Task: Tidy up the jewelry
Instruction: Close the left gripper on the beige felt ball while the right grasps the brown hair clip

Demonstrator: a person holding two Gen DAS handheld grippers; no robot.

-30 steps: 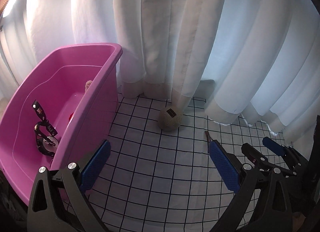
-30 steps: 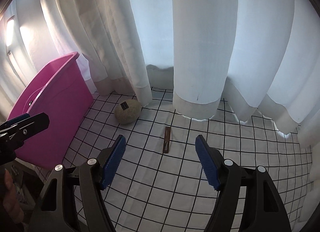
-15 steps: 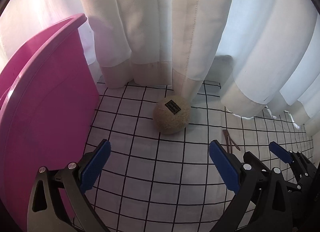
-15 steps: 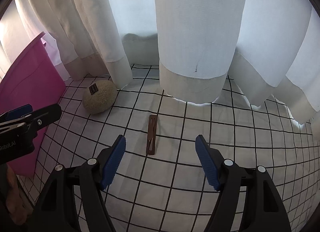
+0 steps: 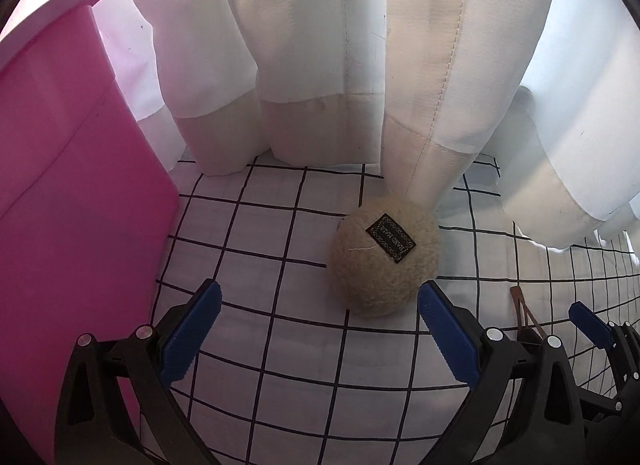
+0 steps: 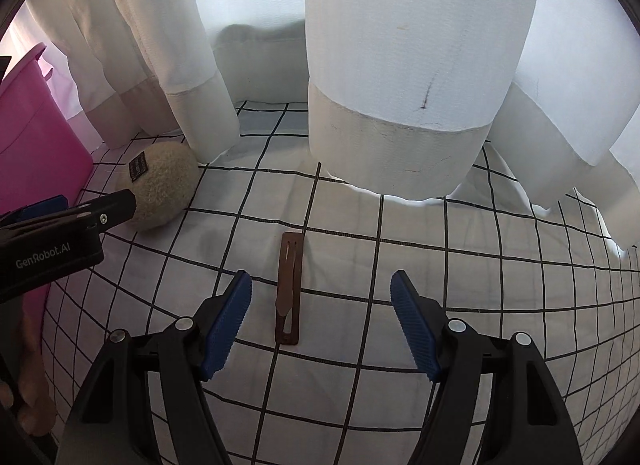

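Note:
A brown flat hair clip [image 6: 289, 285] lies on the white grid-pattern cloth [image 6: 460, 265], its near end between the blue pads of my right gripper [image 6: 320, 307], which is open and untouched by it. A beige fuzzy ball [image 5: 384, 255] with a black label rests near the curtain; my left gripper [image 5: 318, 315] is open just in front of it, its right pad close to the ball's lower edge. In the right wrist view the ball [image 6: 160, 185] sits at the left, behind my left gripper's black finger. The clip [image 5: 524, 311] shows partly in the left wrist view.
A pink plastic bin [image 5: 68, 193] stands at the left, close to my left gripper; its inside is hidden. White curtains [image 6: 400, 65] hang down to the cloth along the back. A hand [image 6: 28, 405] shows at the lower left of the right wrist view.
Both grippers have come down and forward toward the cloth; the ball and the clip look larger and nearer. The bin's inside has dropped out of the left view. Both jaws stayed open.

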